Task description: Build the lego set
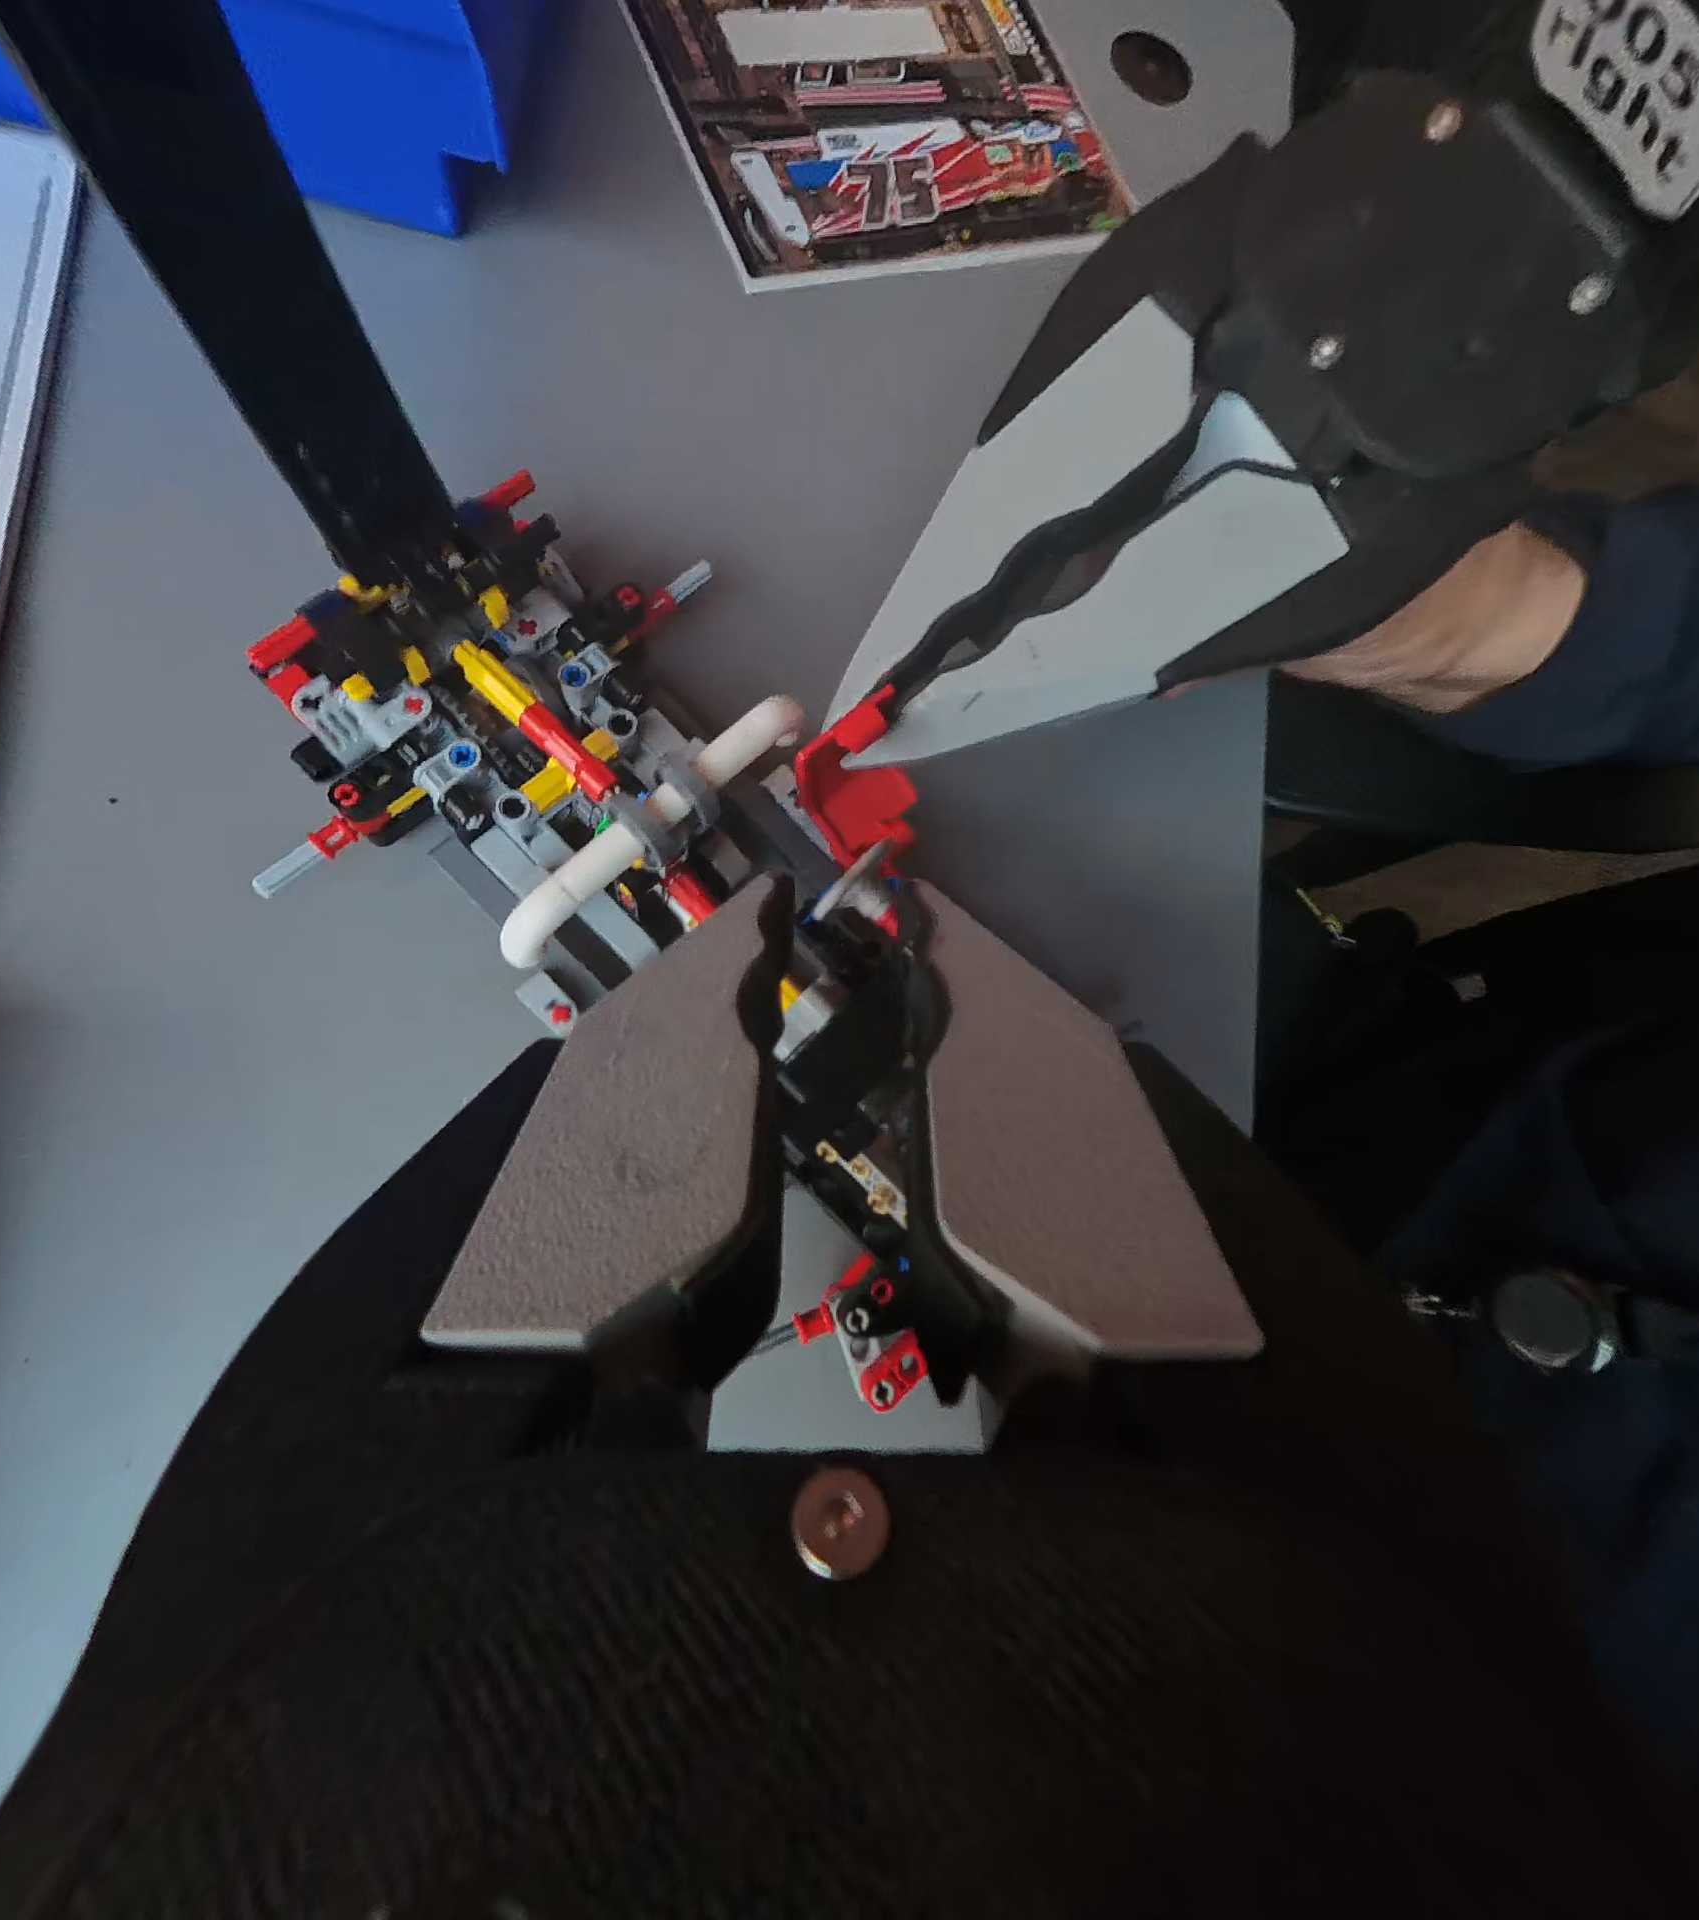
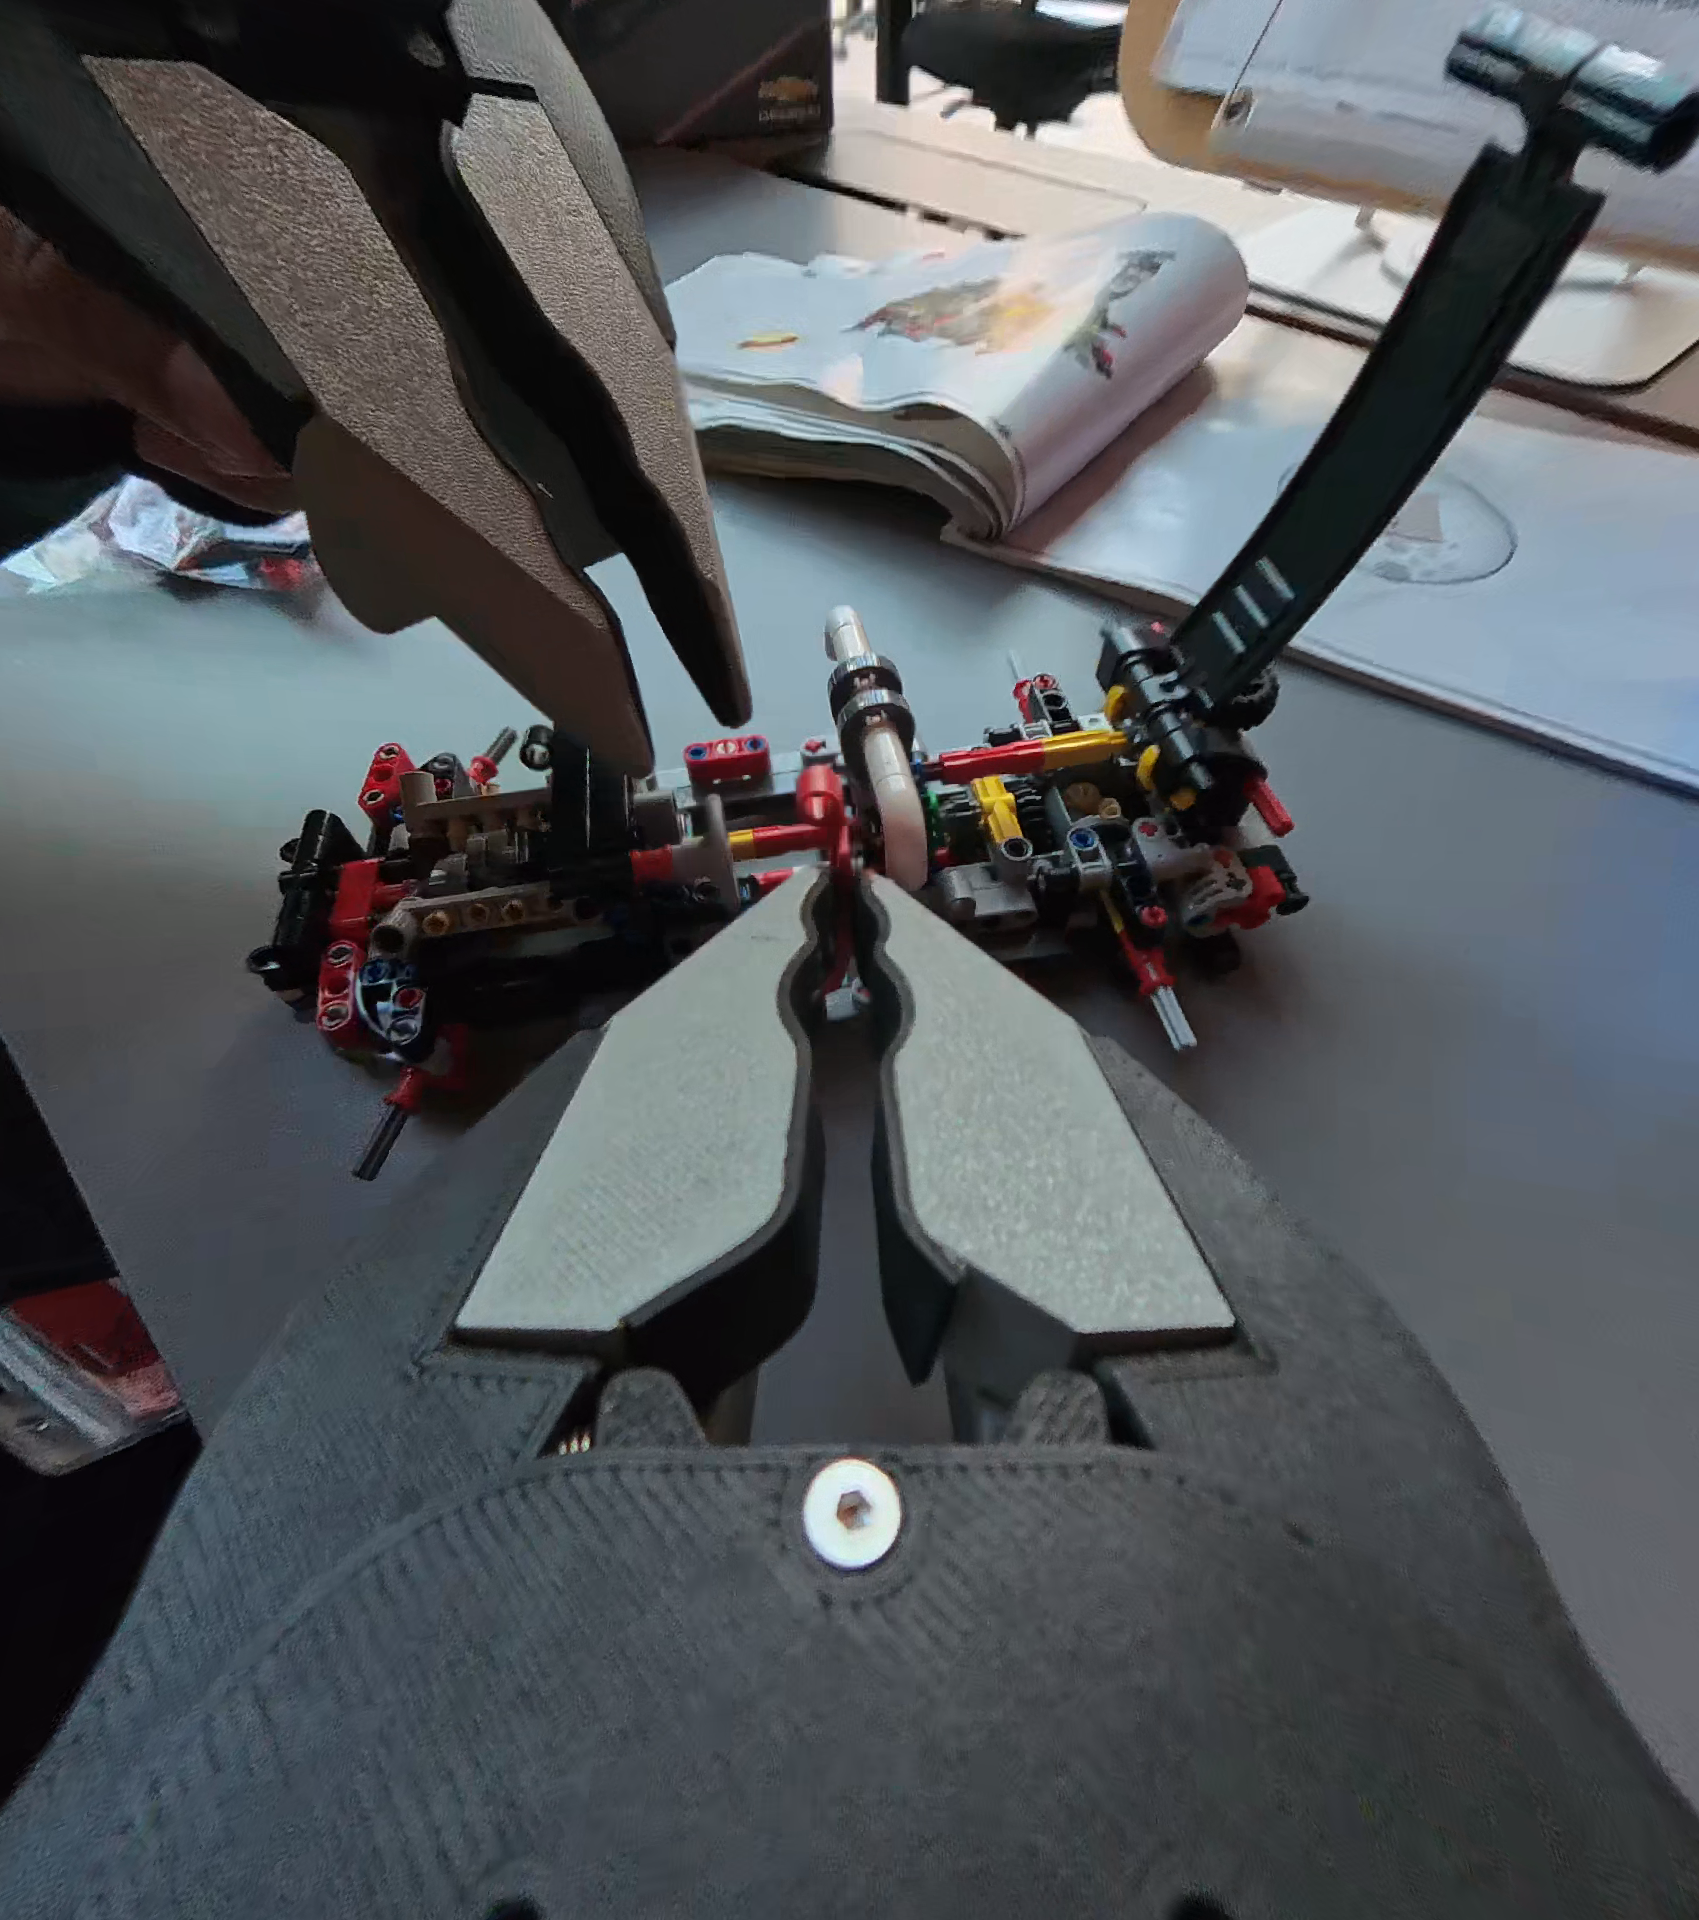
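Note:
A building-brick chassis [image 1: 512, 707] of grey, black, red and yellow parts lies on the grey table [image 1: 149, 987]. White curved tubes [image 1: 564, 894] cross it, and a long black strip [image 1: 232, 312] rises from its far end. My left gripper [image 1: 850, 899] is part-open, with its fingers on either side of a black part [image 1: 855, 951] at the chassis's near end. I cannot see the pads press on it. My right gripper [image 2: 845, 883] is shut on a thin red panel [image 2: 840, 831], which it holds against the chassis [image 2: 1032, 831]. The panel also shows in the left wrist view [image 1: 855, 779].
A blue bin [image 1: 357, 94] and a printed sheet [image 1: 886, 135] lie at the back. An open booklet [image 2: 980, 343] lies behind the chassis. The table edge [image 1: 1260, 935] runs close on the right. A person's hand [image 1: 1447, 623] holds the right gripper. About 4 cm separates my left fingertips from my right.

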A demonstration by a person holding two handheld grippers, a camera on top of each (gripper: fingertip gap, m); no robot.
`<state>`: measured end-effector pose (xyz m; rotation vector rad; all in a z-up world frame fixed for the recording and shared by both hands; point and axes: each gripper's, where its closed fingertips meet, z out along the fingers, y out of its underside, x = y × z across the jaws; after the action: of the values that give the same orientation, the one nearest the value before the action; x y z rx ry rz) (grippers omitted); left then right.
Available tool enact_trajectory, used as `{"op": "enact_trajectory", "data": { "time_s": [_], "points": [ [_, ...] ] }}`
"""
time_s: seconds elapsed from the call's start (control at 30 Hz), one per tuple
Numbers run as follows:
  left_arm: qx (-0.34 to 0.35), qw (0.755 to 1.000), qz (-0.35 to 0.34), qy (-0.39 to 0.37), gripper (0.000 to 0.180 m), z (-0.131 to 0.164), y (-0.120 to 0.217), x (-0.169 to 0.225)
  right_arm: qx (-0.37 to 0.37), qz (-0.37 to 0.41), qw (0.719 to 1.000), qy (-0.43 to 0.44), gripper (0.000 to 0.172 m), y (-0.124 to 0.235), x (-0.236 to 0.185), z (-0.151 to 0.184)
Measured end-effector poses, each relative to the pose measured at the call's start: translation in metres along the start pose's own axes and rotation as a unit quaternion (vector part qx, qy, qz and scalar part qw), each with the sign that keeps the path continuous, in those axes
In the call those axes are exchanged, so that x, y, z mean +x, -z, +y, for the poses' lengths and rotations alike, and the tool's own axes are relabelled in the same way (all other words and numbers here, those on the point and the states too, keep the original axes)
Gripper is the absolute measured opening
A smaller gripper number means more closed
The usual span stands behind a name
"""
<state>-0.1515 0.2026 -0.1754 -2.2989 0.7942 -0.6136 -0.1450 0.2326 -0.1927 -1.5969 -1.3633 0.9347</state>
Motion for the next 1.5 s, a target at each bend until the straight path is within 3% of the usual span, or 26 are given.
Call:
{"op": "enact_trajectory", "data": {
  "time_s": [0.17, 0.43, 0.6, 0.83, 0.97, 1.0, 1.1, 1.23, 1.37, 1.5],
  "points": [
    [0.009, 0.998, -0.014, -0.062, 0.015, -0.025, -0.002, 0.001, 0.060, 0.009, 0.998, 0.034, 0.000, 0.007, -0.004, -0.016],
    [-0.006, 0.992, 0.036, -0.124, 0.003, -0.022, -0.023, 0.002, 0.084, -0.011, 0.996, 0.021, 0.000, 0.012, -0.005, -0.022],
    [-0.033, 0.991, 0.040, -0.127, 0.000, -0.020, -0.024, -0.002, 0.057, -0.033, 0.998, -0.001, 0.000, 0.013, 0.003, -0.018],
    [-0.045, 0.982, 0.040, -0.178, 0.000, -0.036, -0.025, 0.000, 0.030, -0.019, 0.998, 0.044, 0.000, 0.022, 0.013, -0.024],
    [-0.048, 0.985, 0.048, -0.158, 0.002, -0.039, -0.028, 0.001, 0.016, -0.022, 0.999, 0.032, 0.000, 0.026, 0.015, -0.021],
    [-0.044, 0.985, 0.046, -0.158, 0.011, -0.040, -0.025, 0.001, 0.009, -0.015, 1.000, 0.017, 0.000, 0.026, 0.017, -0.018],
    [-0.021, 0.989, 0.010, -0.148, 0.015, -0.039, -0.005, -0.007, -0.010, -0.014, 0.999, -0.044, 0.000, 0.026, 0.018, -0.006],
    [-0.008, 0.994, -0.028, -0.108, 0.027, -0.016, 0.019, -0.010, -0.033, -0.029, 0.993, -0.107, 0.000, 0.021, 0.010, 0.009],
    [-0.003, 0.994, -0.059, -0.091, 0.028, 0.013, 0.020, -0.010, -0.060, -0.036, 0.988, -0.134, 0.000, 0.012, 0.005, 0.019],
    [0.065, 0.995, -0.069, -0.028, 0.027, 0.024, 0.029, -0.009, -0.050, -0.045, 0.988, -0.141, 0.000, 0.012, 0.005, 0.018]
  ]
}}
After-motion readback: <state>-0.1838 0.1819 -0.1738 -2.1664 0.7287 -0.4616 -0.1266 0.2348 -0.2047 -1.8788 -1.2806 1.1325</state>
